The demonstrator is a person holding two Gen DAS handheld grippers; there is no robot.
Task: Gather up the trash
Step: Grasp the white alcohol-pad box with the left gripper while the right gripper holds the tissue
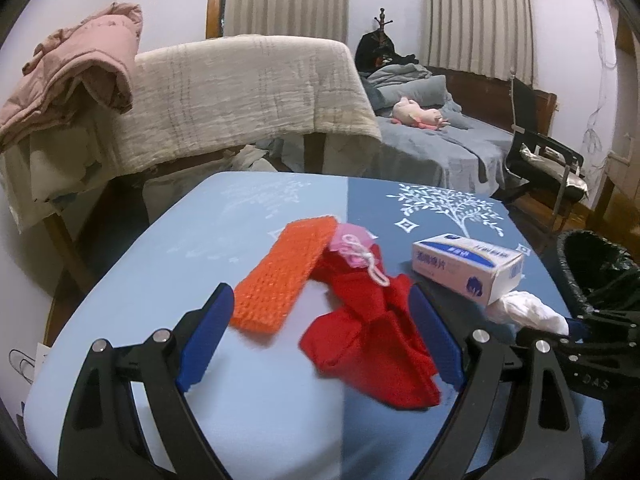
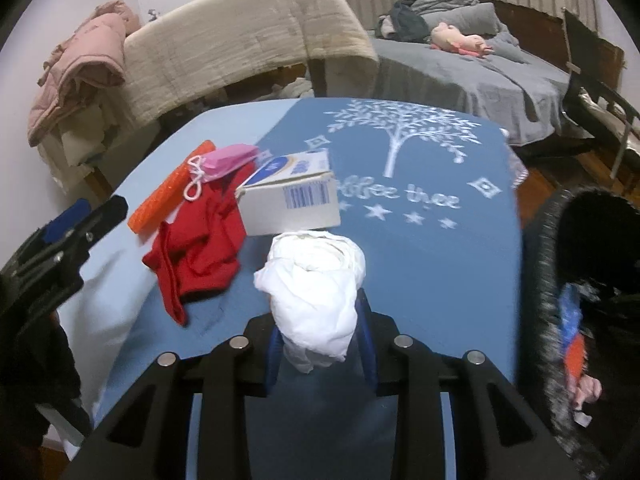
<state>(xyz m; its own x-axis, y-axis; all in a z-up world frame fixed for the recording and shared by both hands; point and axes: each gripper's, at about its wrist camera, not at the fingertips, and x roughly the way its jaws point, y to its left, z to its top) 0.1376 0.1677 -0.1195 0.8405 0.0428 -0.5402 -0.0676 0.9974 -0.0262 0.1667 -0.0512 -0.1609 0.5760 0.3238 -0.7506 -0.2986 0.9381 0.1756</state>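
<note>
My right gripper [image 2: 320,320] is shut on a crumpled white wad [image 2: 316,280], held just above the blue tablecloth [image 2: 420,280]. In the left wrist view the same wad [image 1: 528,312] shows at the right, in front of a white and blue box [image 1: 468,268]. My left gripper [image 1: 320,300] stands open over a red cloth [image 1: 372,340], with nothing gripped. The red cloth lies partly between its blue fingers [image 1: 208,332]. An orange knitted pad [image 1: 280,272] and a pink item with a white cord [image 1: 352,244] lie just beyond.
A bin lined with a black bag [image 2: 580,260] stands at the table's right edge, with some litter inside. The box [image 2: 296,200] sits directly behind the wad. Behind the table are a draped chair [image 1: 240,92] and a bed [image 1: 440,140].
</note>
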